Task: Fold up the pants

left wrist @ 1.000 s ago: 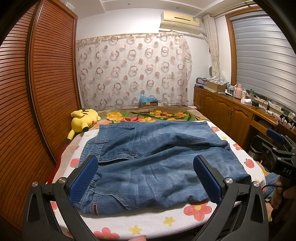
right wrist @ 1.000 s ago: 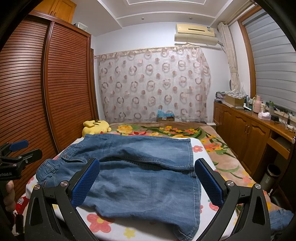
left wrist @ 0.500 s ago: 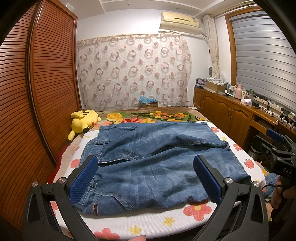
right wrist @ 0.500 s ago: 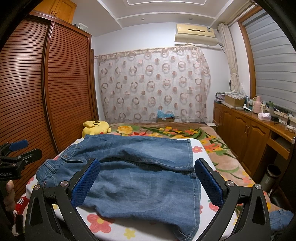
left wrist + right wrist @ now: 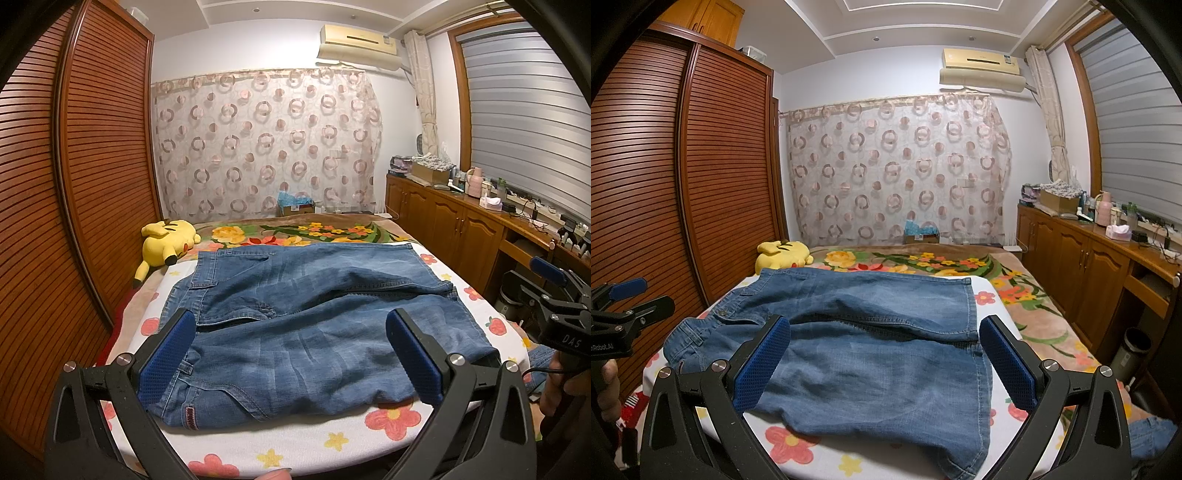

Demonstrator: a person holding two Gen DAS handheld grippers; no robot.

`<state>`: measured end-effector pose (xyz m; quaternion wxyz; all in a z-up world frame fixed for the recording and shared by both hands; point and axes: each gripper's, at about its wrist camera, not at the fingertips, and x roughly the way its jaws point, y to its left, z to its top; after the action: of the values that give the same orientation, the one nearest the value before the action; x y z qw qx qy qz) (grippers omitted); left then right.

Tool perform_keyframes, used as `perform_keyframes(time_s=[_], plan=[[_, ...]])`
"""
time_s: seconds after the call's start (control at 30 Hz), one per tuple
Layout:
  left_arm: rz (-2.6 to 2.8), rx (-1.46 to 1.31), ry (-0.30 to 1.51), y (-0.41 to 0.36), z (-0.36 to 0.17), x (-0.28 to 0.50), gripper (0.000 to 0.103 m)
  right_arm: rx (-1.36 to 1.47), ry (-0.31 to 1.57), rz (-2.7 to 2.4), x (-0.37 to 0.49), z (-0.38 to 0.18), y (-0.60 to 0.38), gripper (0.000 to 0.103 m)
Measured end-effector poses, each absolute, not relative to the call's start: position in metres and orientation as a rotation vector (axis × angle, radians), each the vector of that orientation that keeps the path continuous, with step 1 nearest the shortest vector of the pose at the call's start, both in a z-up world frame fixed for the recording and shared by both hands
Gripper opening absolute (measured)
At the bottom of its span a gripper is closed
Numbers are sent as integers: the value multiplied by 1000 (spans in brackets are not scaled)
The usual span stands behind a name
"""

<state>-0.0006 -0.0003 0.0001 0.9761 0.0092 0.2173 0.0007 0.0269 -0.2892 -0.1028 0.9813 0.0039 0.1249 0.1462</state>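
Bedroom filling both wrist views: slatted wooden wardrobe (image 5: pixel 74 184) running along the left wall, patterned curtain (image 5: pixel 266 144) hanging across the back, air conditioner (image 5: pixel 356 38) sitting above it, wooden cabinets (image 5: pixel 454 229) lining the right side with clutter on top.

Bed (image 5: pixel 314 450) taking up the middle, with a white flower-print sheet lying at the near end and a bright floral blanket (image 5: pixel 295 234) showing further back. Yellow plush toy (image 5: pixel 168 242) lying at the far left of the bed, well apart from the work.

Jeans (image 5: pixel 314 332) lying flat on the near end of the bed, already doubled over, long axis running left to right across both views. Waistband and pocket end sitting at the left, hem end (image 5: pixel 975 314) at the right. Near edge hanging just beyond the fingertips of both tools.

Left hand-held gripper (image 5: pixel 290 356) hovering in front of the waistband half, jaws spread wide, holding nothing. Right hand-held gripper (image 5: pixel 884 363) hovering in front of the hem half, jaws likewise spread wide and empty. Each tool showing at the edge of the other's view.

Judging the next fold: left one looking nearer the waistband corner, right one nearer the hem corner, so each would be reaching straight ahead and down.
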Motion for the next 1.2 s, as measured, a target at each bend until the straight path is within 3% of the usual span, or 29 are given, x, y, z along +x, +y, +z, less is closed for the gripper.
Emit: perform_keyframes(time_s=[1.2], plan=[[-9,14,452,10,1,-2,103,4,252,296,25,-101,-288,102]])
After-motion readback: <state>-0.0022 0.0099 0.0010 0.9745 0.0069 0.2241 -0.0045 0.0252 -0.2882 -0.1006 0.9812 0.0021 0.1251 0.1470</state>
